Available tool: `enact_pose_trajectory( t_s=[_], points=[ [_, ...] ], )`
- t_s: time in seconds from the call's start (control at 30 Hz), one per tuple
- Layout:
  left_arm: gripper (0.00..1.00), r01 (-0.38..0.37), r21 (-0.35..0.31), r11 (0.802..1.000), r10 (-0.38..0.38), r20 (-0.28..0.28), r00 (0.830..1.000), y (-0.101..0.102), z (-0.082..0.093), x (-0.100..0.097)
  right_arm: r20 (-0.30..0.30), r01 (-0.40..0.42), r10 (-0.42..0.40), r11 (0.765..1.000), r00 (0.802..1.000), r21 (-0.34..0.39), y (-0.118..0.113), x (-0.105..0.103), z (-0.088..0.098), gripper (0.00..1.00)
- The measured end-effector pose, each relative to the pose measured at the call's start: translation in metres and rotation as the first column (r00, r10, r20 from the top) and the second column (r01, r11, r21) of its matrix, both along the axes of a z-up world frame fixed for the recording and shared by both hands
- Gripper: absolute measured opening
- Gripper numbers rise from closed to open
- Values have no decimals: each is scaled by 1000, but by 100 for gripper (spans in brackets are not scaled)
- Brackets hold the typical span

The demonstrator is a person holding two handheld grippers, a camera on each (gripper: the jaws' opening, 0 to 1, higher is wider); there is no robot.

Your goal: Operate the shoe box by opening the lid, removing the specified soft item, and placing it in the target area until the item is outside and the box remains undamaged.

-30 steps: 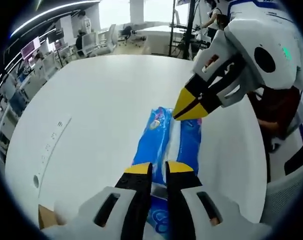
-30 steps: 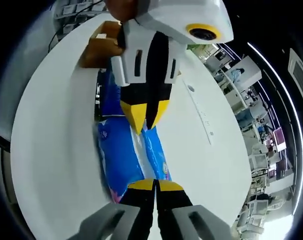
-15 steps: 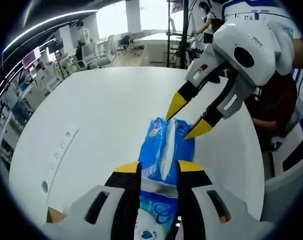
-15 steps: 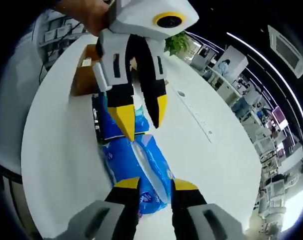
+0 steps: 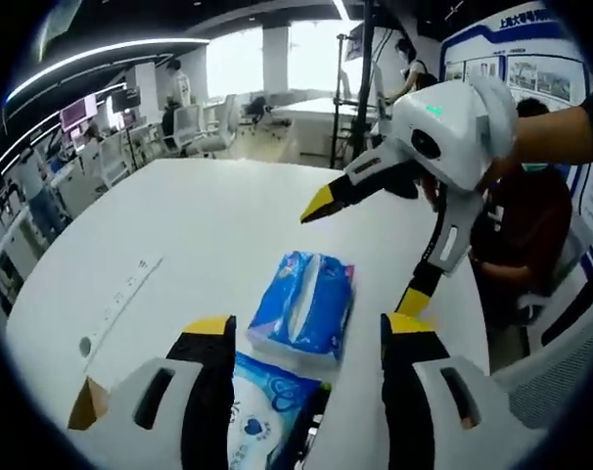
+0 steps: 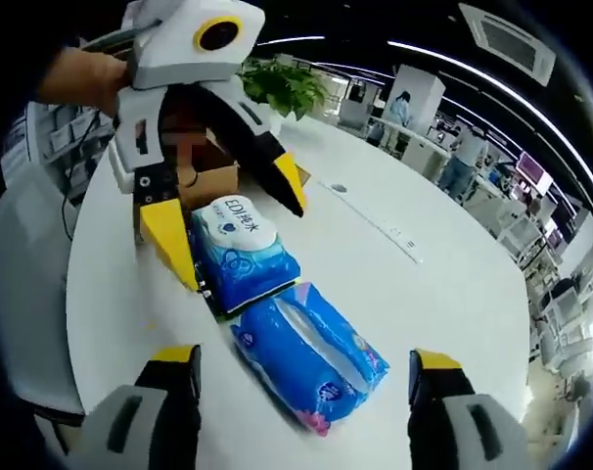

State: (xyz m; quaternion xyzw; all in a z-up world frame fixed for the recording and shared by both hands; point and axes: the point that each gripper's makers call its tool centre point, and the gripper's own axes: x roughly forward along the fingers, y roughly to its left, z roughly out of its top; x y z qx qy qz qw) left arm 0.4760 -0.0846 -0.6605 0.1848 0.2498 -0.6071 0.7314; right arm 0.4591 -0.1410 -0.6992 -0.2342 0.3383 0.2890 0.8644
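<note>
Left gripper view, near to far:
- My left gripper, white body with yellow-tipped black jaws: jaws spread wide, holding nothing, touching nothing that I can see.
- Light blue soft tissue pack with white lettering, lying between the bases of my jaws on a dark edge; I cannot tell what that edge belongs to.
- Bright blue soft plastic tissue pack with a white centre strip, lying flat on the round white table, just beyond the lettered pack and between my two jaw tips in the picture, apart from both.
- Brown cardboard corner, at the near left edge of the table.
- My right gripper, hanging above the table beyond the bright pack: jaws spread wide, holding nothing.

Right gripper view, near to far:
- Right gripper: jaws wide apart, nothing between them.
- Bright blue pack, flat on the table, clear of both jaws.
- Lettered pack, just beside the bright pack, resting in a dark tray-like edge.
- Left gripper, over the lettered pack, jaws wide, one tip close by the pack's side; I cannot tell whether it touches.
- Brown cardboard shoe box, behind the lettered pack.
</note>
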Motion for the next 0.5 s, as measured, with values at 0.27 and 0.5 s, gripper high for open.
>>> enact_pose_trajectory(
  t_s=[0.27,0.5],
  points=[
    [80,-30,-37,999,30,15,999,19,17,-5,1,36,-36,999,999,34,1,-10,9,99],
    [97,-55,-82,995,56,0,998,33,36,-15,14,58,-59,997,998,50,1,-16,20,99]
  ],
)
